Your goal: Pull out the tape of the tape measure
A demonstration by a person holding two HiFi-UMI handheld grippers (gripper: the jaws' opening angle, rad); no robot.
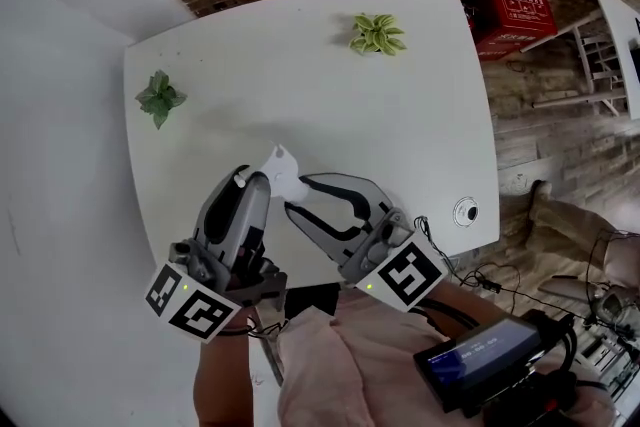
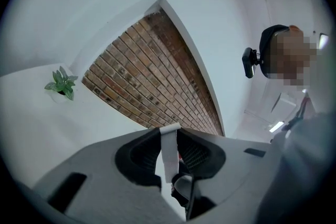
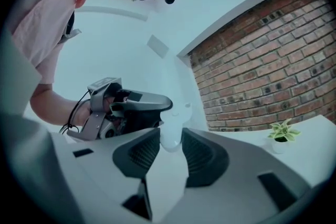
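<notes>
Head view: white tape measure held over the table, clamped in the right gripper. The left gripper sits just beside it, jaws narrow, pinching the tape.

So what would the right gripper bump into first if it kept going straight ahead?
Most likely the left gripper, just beyond the right gripper's jaws, which are shut on the tape measure; depth is unclear.
</notes>
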